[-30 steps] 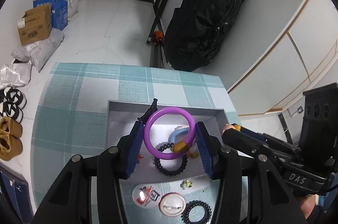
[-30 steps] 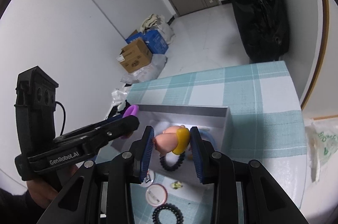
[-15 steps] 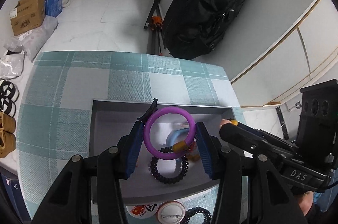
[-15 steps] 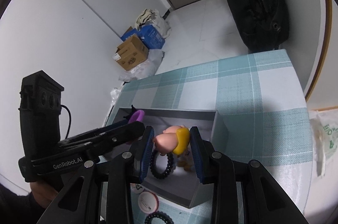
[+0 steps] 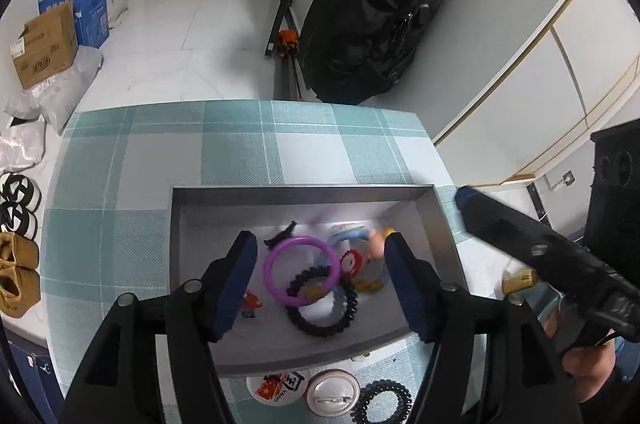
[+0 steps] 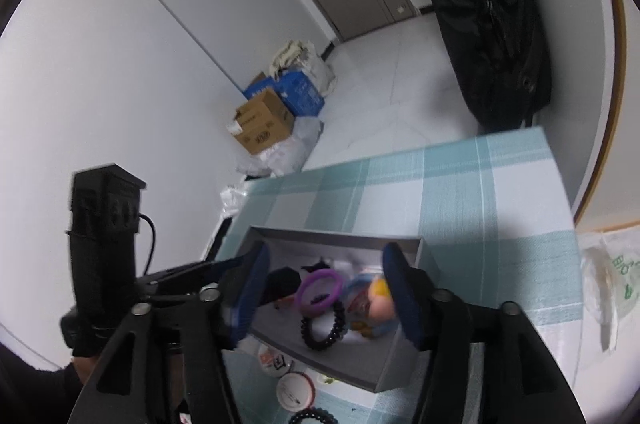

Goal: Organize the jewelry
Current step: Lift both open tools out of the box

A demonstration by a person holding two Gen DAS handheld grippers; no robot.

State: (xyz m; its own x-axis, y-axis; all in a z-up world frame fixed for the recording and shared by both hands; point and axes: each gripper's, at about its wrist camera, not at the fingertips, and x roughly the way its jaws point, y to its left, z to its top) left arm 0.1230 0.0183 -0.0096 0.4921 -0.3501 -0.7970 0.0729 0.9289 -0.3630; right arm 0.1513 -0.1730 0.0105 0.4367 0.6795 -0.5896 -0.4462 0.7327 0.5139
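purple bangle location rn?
Left wrist view: the purple bangle lies inside the grey tray, centre-left, overlapping the black bead bracelet, between the opening left gripper pads but untouched.

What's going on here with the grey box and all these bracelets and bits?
A person is sorting small accessories into a grey box on a checked tablecloth, with a handheld gripper in each hand. The left gripper and right gripper are both opening above the box with nothing between their pads. A purple ring, a black beaded bracelet and a small doll-like charm lie inside. Two round badges and a black coil hair tie wait outside.
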